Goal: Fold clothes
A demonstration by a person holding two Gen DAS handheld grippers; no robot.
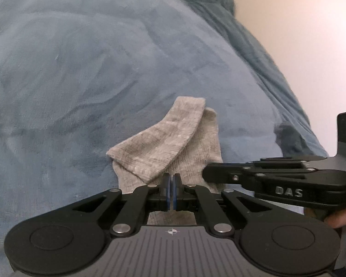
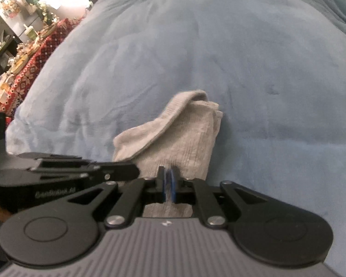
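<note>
Left wrist view shows the grey sock (image 1: 166, 147) lying folded on the blue blanket (image 1: 80, 69), both claws, left (image 1: 171, 191) and right (image 2: 168, 188), closed together just above it, likely pressing the fold flat.

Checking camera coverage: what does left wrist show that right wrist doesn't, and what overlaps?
Left wrist only: a pale wall past the bed's edge, the right gripper reaching in from the side, and part of a hand behind it.

Right wrist only: a cluttered table with a red patterned cloth, shelves behind it, and the left gripper entering from the side.

Both: the grey folded cloth lying on the blue blanket, with each view's own jaws shut low over the cloth's near edge.
</note>
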